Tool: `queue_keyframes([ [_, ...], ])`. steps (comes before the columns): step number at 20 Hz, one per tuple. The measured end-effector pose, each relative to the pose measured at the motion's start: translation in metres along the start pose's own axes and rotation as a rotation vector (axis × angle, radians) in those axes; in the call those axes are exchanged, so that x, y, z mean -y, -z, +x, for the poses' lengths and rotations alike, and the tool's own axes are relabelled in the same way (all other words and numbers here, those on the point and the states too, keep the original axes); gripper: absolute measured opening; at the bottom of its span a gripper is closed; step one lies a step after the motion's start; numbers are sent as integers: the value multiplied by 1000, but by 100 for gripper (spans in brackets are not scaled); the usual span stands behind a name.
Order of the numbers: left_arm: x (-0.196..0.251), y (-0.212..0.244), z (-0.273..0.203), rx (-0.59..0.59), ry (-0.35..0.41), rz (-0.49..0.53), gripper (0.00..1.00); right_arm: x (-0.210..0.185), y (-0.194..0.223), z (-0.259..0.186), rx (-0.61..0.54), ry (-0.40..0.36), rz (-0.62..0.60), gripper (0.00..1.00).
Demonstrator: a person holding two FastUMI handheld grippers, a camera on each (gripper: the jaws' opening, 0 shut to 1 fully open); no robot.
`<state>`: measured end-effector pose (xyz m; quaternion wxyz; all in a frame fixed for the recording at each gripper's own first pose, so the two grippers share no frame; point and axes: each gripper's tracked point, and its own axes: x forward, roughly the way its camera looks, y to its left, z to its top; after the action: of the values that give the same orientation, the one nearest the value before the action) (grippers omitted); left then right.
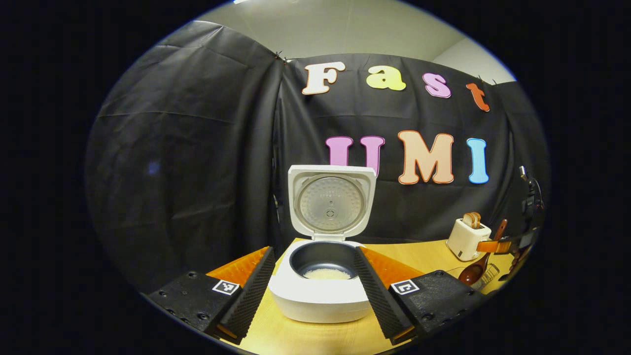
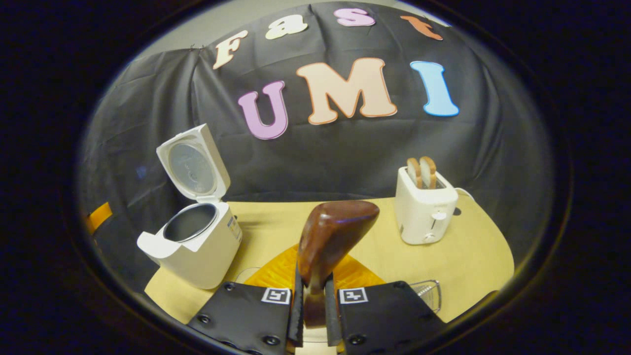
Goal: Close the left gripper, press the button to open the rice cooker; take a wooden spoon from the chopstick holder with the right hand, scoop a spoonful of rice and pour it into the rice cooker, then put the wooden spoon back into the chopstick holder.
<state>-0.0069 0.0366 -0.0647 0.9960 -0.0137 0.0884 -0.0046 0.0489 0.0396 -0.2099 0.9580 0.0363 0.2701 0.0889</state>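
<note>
1. Now the rice cooker [image 1: 320,291] stands on the bench [image 1: 305,337] with its lid [image 1: 331,202] swung upright; a thin layer of rice [image 1: 328,274] lies in the dark inner pot [image 1: 323,259].
2. The left gripper [image 1: 315,291] has its fingers spread wide apart, one on each side of the cooker, touching nothing.
3. The right gripper [image 2: 313,315] is clamped on the handle of the wooden spoon [image 2: 330,236], whose bowl points forward above the bench.
4. Near the bench's right edge a wire chopstick holder [image 2: 428,291] shows just beside the right gripper.
5. A white toaster [image 2: 425,209] with two bread slices [image 2: 422,172] stands toward the back edge.
</note>
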Motion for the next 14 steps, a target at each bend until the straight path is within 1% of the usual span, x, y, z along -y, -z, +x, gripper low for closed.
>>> queue_keyframes([
  [5, -20, 3, -6, -4, -19, 8, 95, -31, 38, 20, -47, -18, -16, 22],
  [8, -31, 1, -6, -3, -28, 4, 95, -41, 61, 34, -87, -8, -30, 22],
  [11, -43, 3, -6, -2, -41, 11, 95, -49, 85, 44, -133, 7, -72, 22],
  [12, -47, 3, -5, -1, -44, 12, 96, -52, 90, 44, -148, 4, -77, 22],
  [13, -50, 4, -6, -1, -45, 11, 96, -56, 89, 44, -138, 4, -81, 22],
  [14, -52, 4, -5, -1, -44, 9, 96, -60, 92, 45, -143, 2, -92, 23],
])
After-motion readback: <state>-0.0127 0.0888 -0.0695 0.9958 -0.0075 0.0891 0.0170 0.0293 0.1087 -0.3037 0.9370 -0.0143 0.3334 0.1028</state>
